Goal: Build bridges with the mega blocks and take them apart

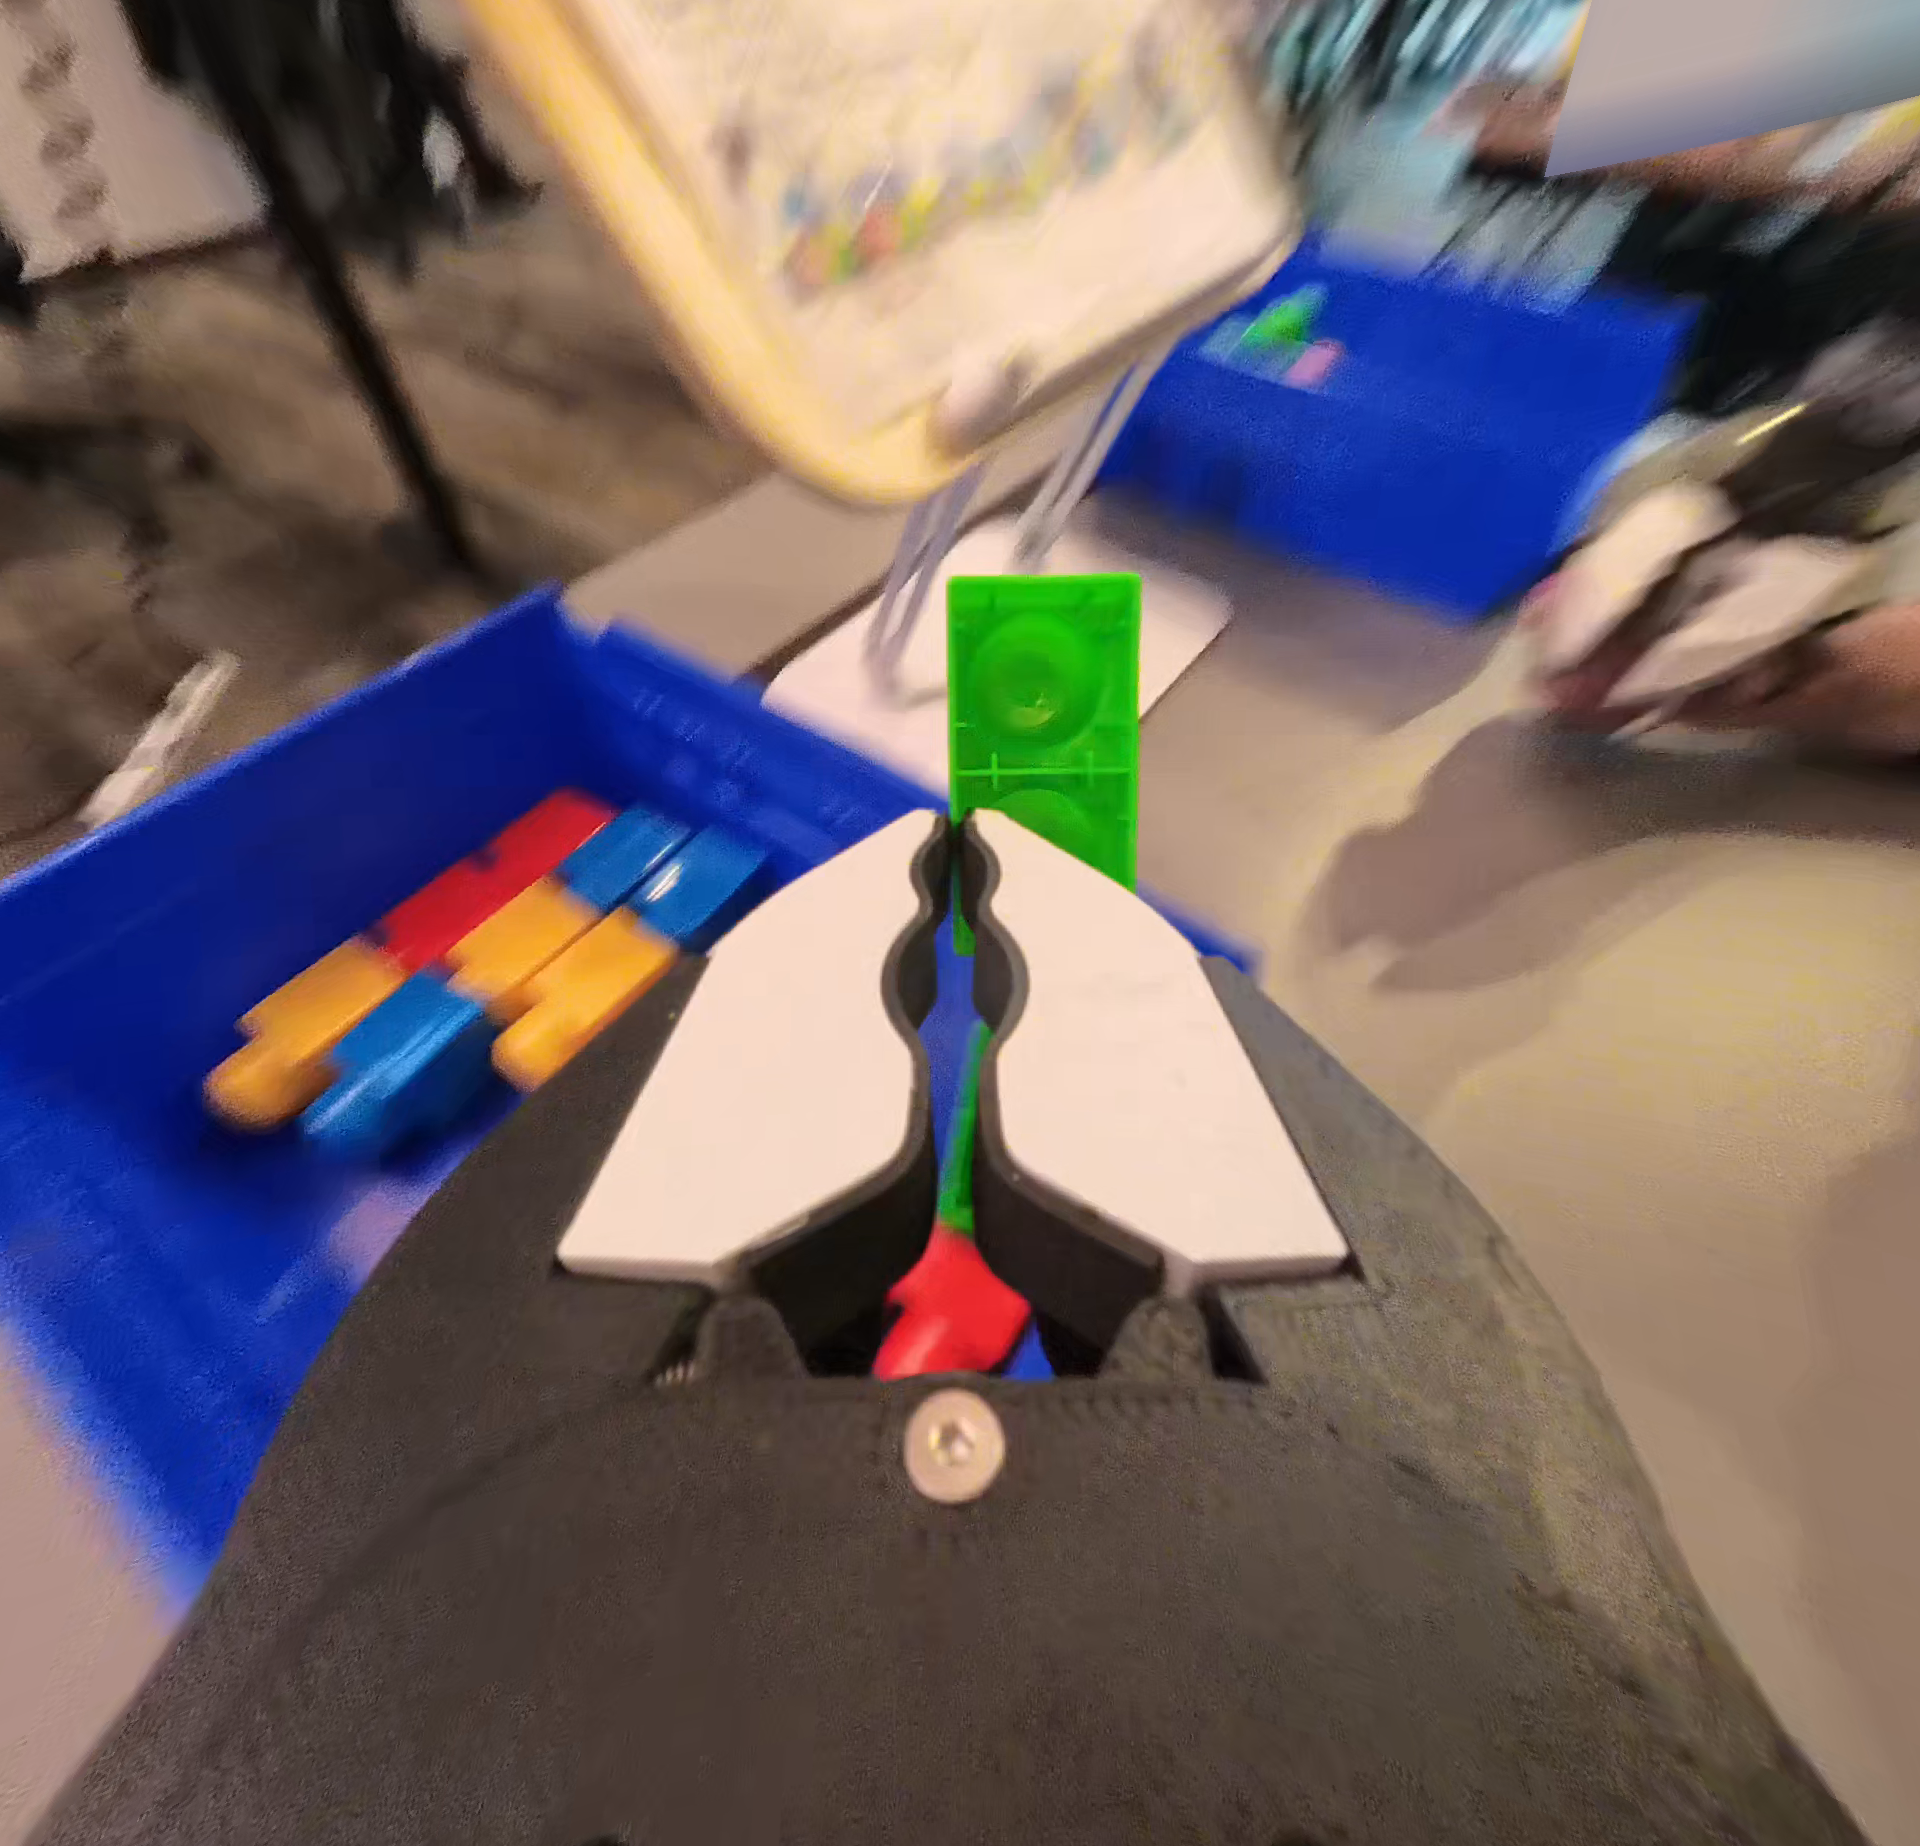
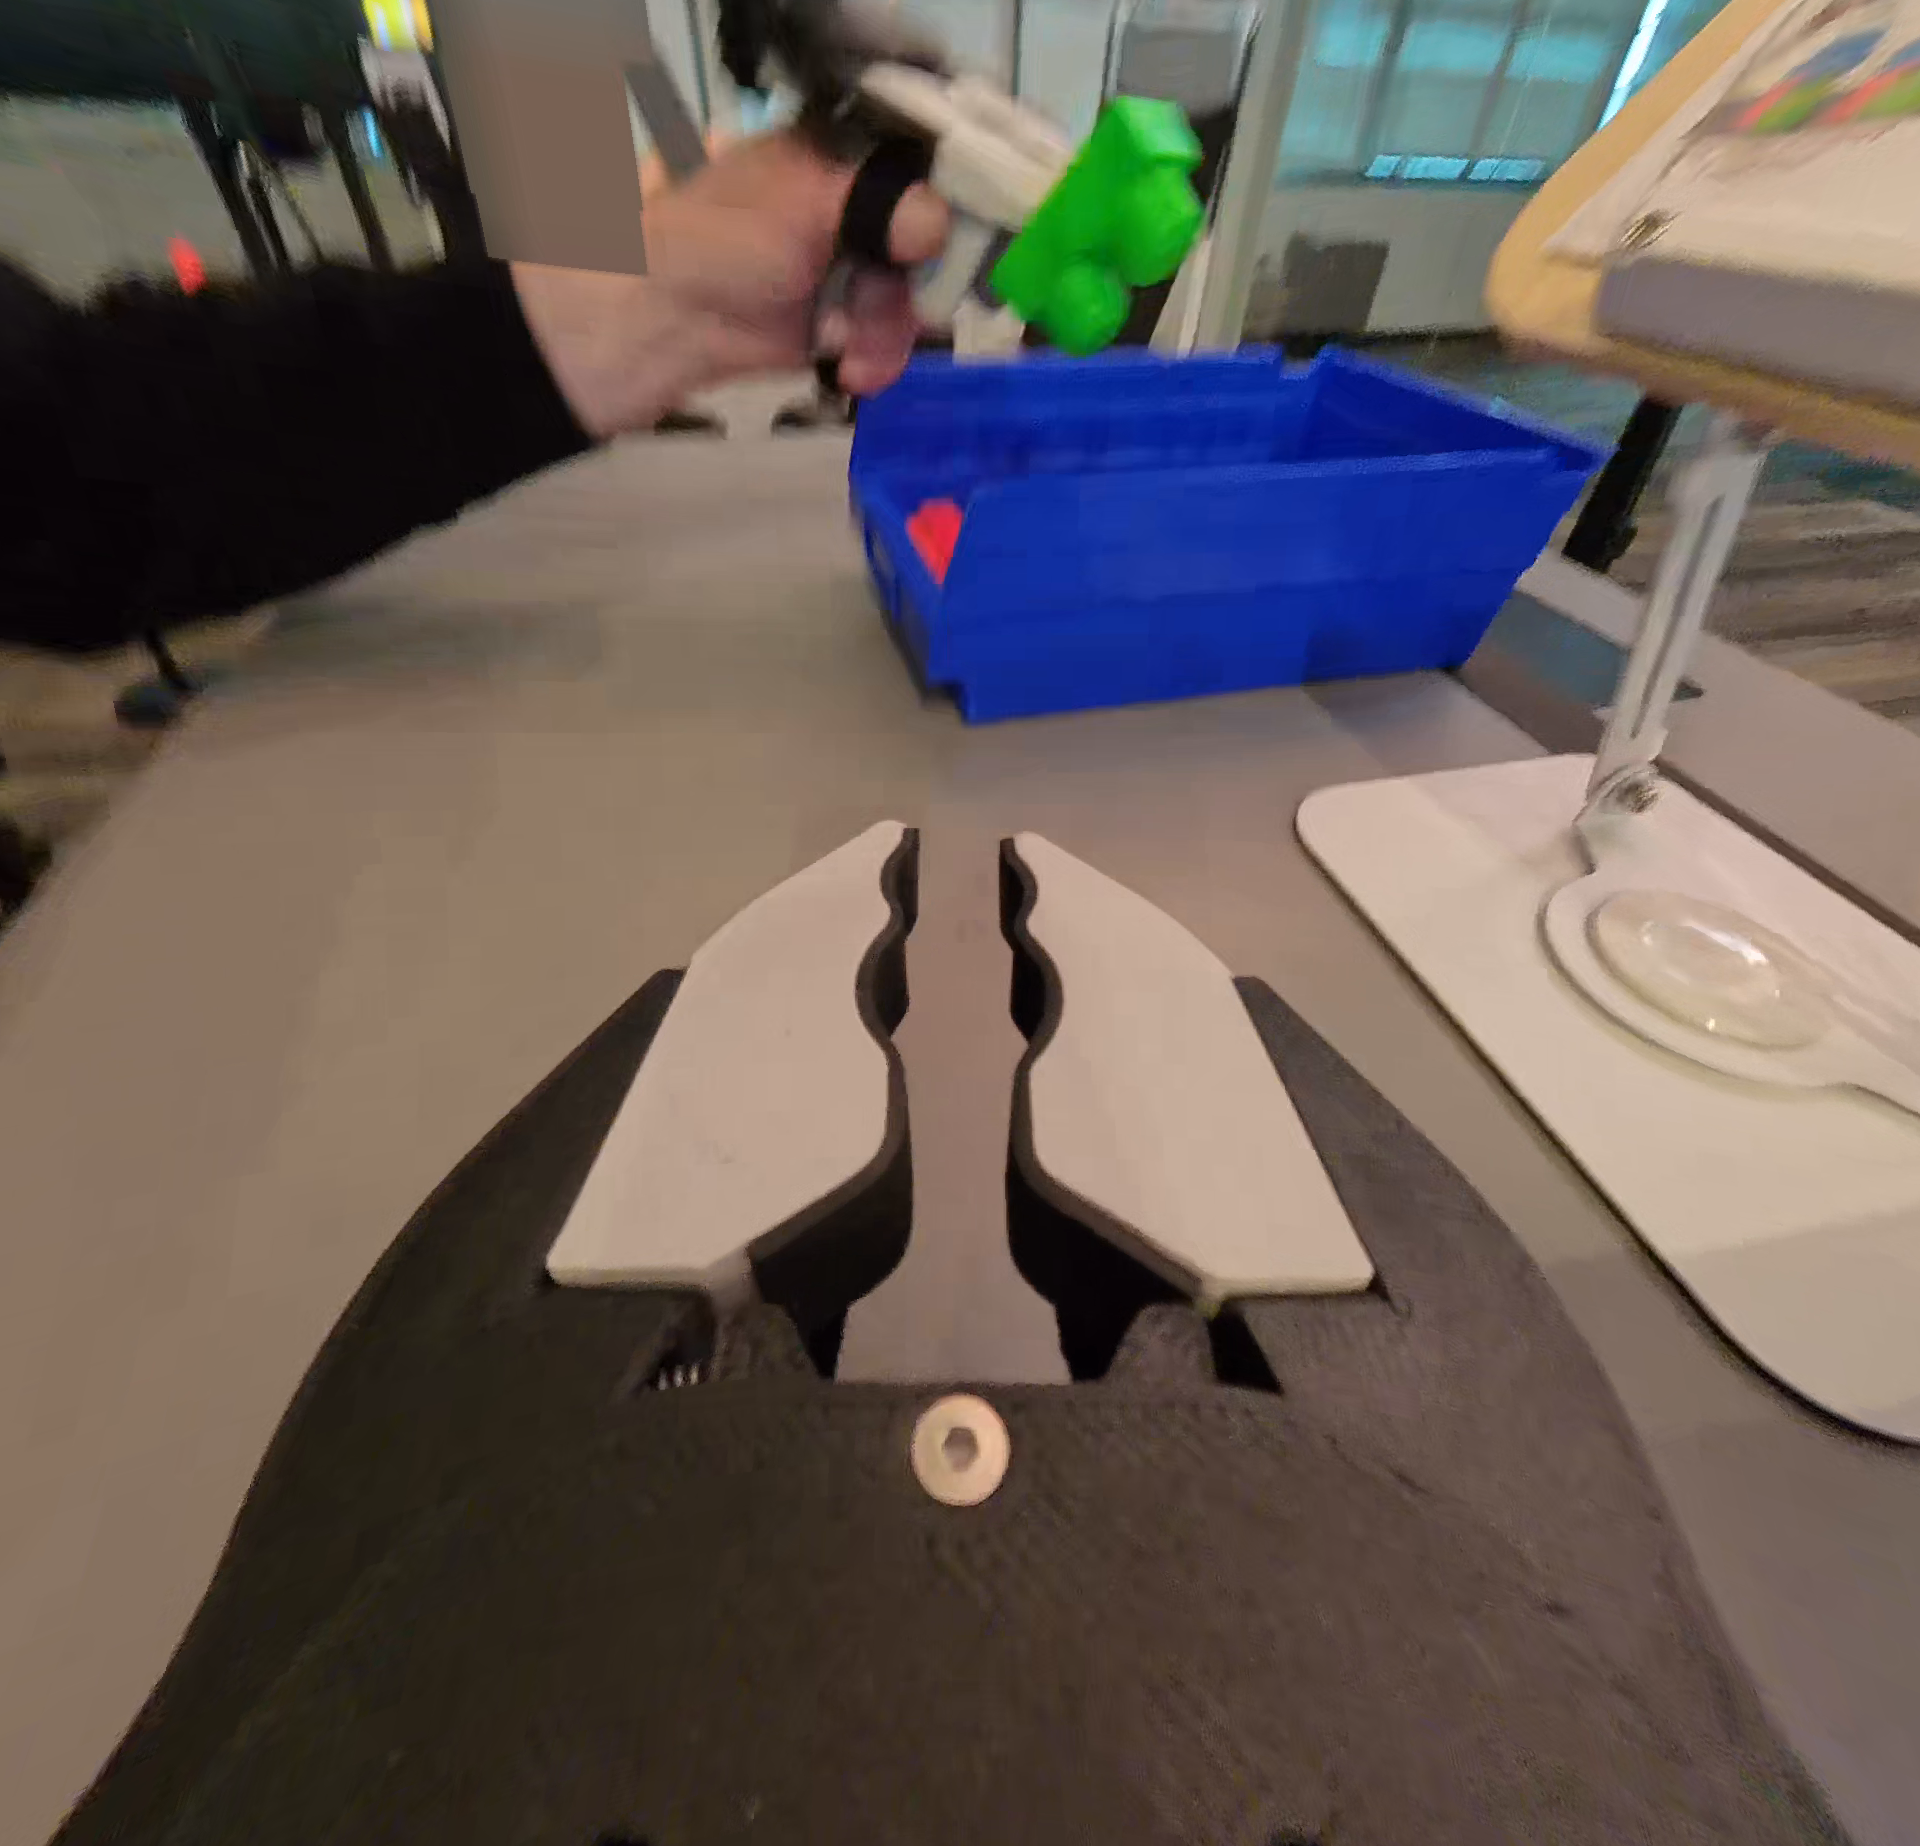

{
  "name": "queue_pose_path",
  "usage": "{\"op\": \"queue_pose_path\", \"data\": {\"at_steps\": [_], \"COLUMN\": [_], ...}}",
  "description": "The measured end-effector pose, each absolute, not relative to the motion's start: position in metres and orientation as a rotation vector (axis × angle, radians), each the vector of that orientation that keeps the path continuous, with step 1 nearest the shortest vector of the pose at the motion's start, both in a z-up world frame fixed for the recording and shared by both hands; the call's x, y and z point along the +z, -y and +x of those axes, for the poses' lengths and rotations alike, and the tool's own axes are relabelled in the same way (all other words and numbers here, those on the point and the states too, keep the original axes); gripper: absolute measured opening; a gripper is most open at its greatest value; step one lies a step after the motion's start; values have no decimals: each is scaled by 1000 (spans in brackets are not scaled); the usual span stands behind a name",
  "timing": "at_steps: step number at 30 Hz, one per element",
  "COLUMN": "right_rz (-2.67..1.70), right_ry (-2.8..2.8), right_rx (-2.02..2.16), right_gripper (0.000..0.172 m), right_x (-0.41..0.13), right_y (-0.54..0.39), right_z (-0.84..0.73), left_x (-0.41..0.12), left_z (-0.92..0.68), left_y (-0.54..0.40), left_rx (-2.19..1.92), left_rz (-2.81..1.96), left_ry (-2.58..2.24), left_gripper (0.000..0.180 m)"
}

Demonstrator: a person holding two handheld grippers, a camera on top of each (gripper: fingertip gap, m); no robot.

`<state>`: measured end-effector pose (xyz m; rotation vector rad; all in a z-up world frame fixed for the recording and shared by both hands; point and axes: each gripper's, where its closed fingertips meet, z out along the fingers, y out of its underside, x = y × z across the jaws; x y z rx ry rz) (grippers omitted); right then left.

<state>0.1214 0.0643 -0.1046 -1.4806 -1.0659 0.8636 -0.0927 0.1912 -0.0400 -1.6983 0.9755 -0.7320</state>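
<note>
Left gripper (image 1: 958, 830): its two pale fingers are pinching shut on the thin wall of a green block (image 1: 1042, 700), which is standing up past the tips with its hollow underside facing the camera.
Green block from the other side: it is riding in the air above the blue bin (image 2: 1226, 570), studs pointing down and toward the camera, gripped by the left gripper (image 2: 992, 227) in a person's hand (image 2: 758, 269) with a black sleeve.
Right gripper (image 2: 958, 840): its fingers are standing a little apart with only bare grey table (image 2: 468, 861) showing between them; nothing is in its grasp.
Loose blocks: red, orange and blue blocks (image 1: 468, 955) are lying side by side on the floor of the blue bin (image 1: 260, 788) to the left of the left gripper; a red block (image 1: 951, 1297) is showing low between that gripper's fingers.
Second bin: another blue bin (image 1: 1434, 446) is sitting farther off on the table, blurred, with small coloured pieces inside.
Stand: a white base plate (image 2: 1475, 965) with a metal arm is holding a tilted board (image 2: 1704, 269) at the table's right.
</note>
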Motion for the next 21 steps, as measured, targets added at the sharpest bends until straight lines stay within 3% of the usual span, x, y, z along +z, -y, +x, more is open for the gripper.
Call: {"op": "queue_pose_path", "data": {"at_steps": [3,7,14,16,21], "right_rz": [-1396,-1341,-1312,-1283,-1280], "right_ry": [929,912,933,947,975], "right_rx": [1007,1185,1489,1553,1560], "right_gripper": [36,52,49,35,33], "right_x": [-76,-62,-61,-59,-60], "right_y": [-67,-62,-50,-44,-38], "right_z": [108,68,28,29,33], "left_x": [-22,-38,-54,-56,-58], "left_z": [-64,-11,33,37,41], "left_y": [-147,-93,-60,-60,-57], "left_rx": [-948,-1168,-1403,-1408,-1427], "left_rz": [-1572,-1499,-1403,-1385,-1353], "left_ry": [-910,-871,-763,-751,-769], "left_gripper": [1,1,1,1,0]}}
